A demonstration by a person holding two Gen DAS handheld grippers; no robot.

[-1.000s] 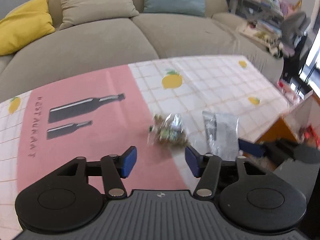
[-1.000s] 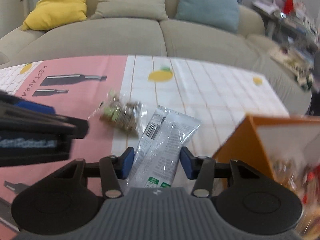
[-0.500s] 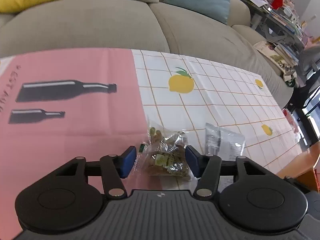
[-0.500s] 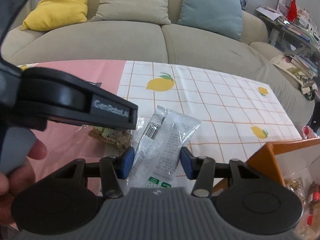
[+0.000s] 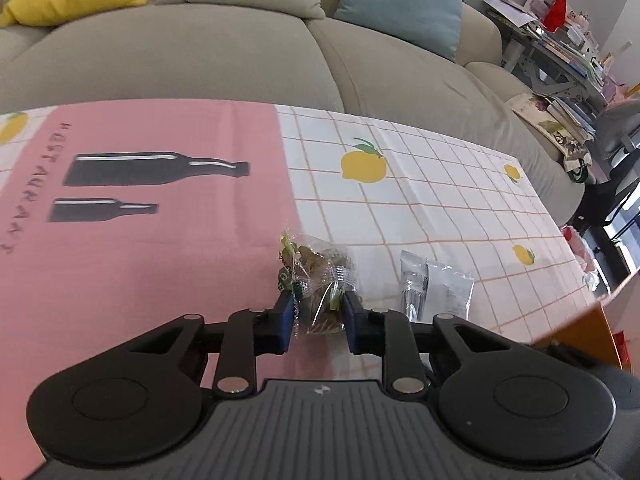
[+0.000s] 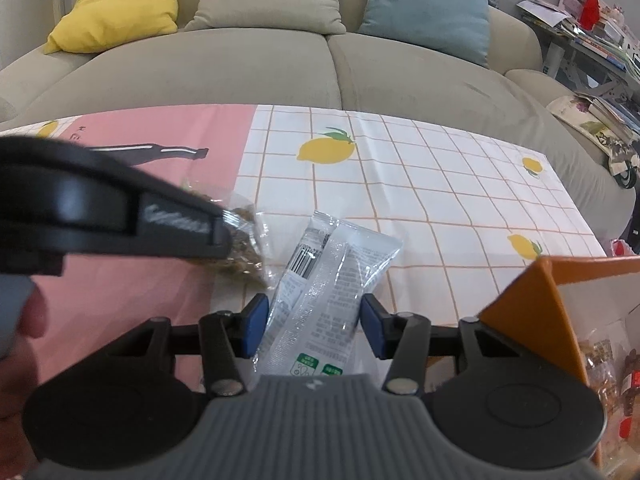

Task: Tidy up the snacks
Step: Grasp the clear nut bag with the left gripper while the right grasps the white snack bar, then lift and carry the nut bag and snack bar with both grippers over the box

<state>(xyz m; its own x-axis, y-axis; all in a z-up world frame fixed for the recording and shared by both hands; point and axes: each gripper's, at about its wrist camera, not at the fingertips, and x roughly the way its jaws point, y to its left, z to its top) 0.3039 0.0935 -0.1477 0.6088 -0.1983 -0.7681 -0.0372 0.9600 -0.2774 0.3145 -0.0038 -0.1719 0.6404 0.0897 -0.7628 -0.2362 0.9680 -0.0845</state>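
Lemon-print tablecloth (image 5: pixel 420 184): left gripper (image 5: pixel 316 314) closing right onto the clear cookie bag (image 5: pixel 316 280), while right gripper (image 6: pixel 313 320) sits half-spread, straddling the silver packet (image 6: pixel 332 280) running lengthwise away.

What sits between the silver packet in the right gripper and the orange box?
Nothing visible. The silver packet lies between the right gripper pads; the orange box stands open just to its right, with only bare tablecloth between them.
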